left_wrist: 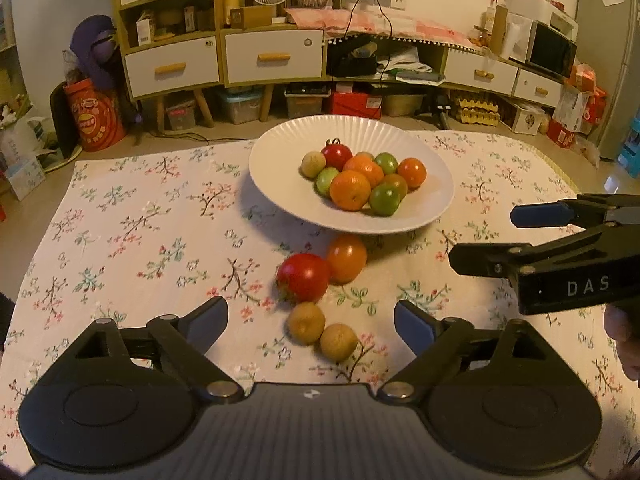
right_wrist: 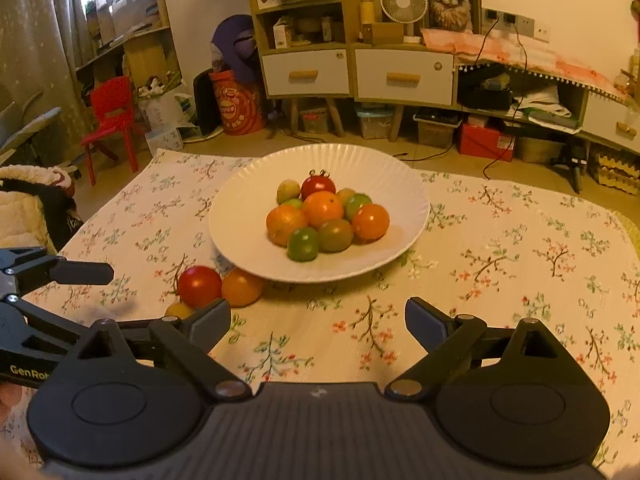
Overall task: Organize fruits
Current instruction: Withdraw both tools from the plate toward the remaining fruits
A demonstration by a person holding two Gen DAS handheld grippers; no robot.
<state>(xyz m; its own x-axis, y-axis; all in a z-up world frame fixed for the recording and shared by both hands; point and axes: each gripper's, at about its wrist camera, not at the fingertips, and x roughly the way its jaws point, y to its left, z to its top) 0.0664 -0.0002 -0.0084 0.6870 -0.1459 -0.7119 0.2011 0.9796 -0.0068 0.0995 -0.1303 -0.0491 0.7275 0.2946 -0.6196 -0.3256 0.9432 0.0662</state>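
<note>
Left wrist view, near to far: left gripper (left_wrist: 310, 322) spread wide, nothing held, two brown fruits (left_wrist: 322, 332) between its tips. Red tomato (left_wrist: 303, 277) and orange (left_wrist: 346, 258) at 12 o'clock, then the plate (left_wrist: 280, 184) of fruit. Right gripper (right_wrist: 318, 326) spread, empty. Judging mid-task, four loose. Next: close on nearest brown fruit.

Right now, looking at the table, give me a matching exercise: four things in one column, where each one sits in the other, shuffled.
Things:
1. red tomato
2. two small brown fruits
3. green lime
4. right gripper

Places:
A. inside the white plate, at the pile's near edge
B. on the cloth, nearest the left gripper
C. on the cloth, touching an orange fruit
D. right of the plate, open

Pairs: 1-C, 2-B, 3-A, 4-D
</note>
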